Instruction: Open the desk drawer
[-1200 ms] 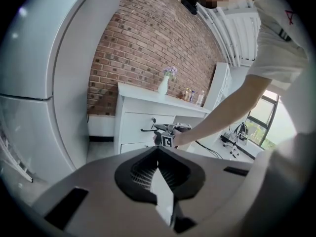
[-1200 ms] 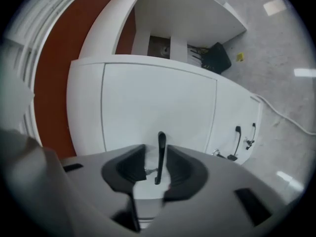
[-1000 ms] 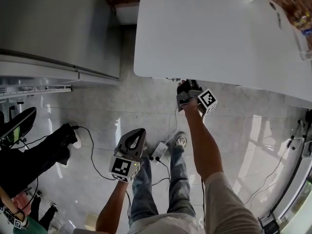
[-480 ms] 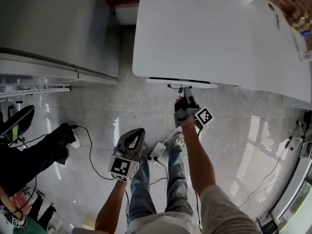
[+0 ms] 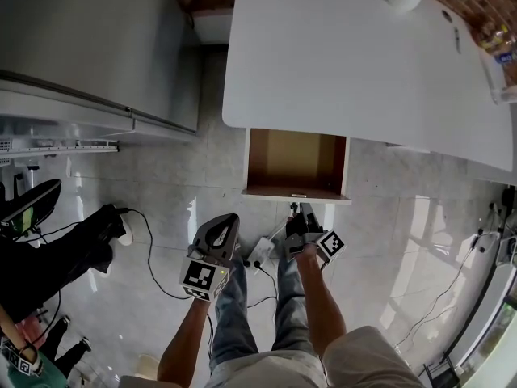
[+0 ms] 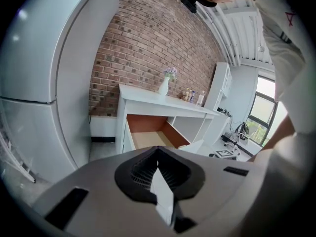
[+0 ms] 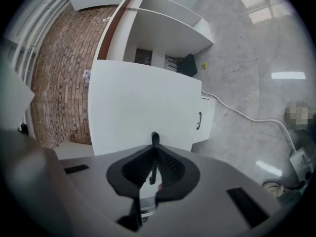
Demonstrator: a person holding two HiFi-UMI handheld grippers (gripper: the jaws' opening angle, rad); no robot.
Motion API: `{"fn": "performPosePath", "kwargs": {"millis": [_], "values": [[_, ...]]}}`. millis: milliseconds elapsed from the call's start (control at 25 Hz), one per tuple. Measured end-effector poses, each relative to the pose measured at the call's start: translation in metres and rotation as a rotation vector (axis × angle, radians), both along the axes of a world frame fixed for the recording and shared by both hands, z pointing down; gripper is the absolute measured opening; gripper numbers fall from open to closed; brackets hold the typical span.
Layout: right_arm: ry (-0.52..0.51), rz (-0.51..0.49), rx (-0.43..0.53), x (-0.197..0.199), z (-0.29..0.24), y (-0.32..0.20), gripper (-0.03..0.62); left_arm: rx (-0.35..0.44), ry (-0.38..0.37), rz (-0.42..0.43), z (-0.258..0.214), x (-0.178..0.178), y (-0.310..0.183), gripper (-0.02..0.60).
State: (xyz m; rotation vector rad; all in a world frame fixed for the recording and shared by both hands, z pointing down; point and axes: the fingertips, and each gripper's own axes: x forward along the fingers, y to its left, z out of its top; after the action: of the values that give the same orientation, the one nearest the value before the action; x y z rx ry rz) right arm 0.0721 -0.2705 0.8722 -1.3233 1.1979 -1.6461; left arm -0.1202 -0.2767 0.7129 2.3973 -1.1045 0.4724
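My right gripper (image 7: 154,166) has its jaws clamped on the thin dark handle (image 7: 155,141) of the desk drawer (image 5: 296,157). In the head view that gripper sits just in front of the drawer's white front panel, above the floor near my legs. My left gripper (image 5: 215,247) hangs lower and to the left, well apart from the drawer, with its 2 jaws together and nothing between them.

The drawer stands well out from under the white desk (image 5: 355,63). Its brown inside is open to view and, as far as I can see, bare. The left gripper view shows it jutting from the desk too.

I judge the task's 1 job essentially done, since the drawer is open. I cannot tell whether it has reached its stop, so a little more pull may remain. After that, the right jaws only need to let go of the handle.
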Motion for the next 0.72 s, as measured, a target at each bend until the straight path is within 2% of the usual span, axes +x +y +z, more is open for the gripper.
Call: {"fn": "performPosePath", "kwargs": {"millis": [400, 720], "values": [[0.013, -0.002, -0.129, 0.002, 0.049, 0.020, 0.031, 0.006, -0.003, -0.009, 0.001, -0.002, 0.003, 0.012], [0.008, 0.041, -0.136, 0.007, 0.062, 0.023, 0.031, 0.004, -0.001, -0.011, 0.002, 0.000, 0.003, 0.012]]}}
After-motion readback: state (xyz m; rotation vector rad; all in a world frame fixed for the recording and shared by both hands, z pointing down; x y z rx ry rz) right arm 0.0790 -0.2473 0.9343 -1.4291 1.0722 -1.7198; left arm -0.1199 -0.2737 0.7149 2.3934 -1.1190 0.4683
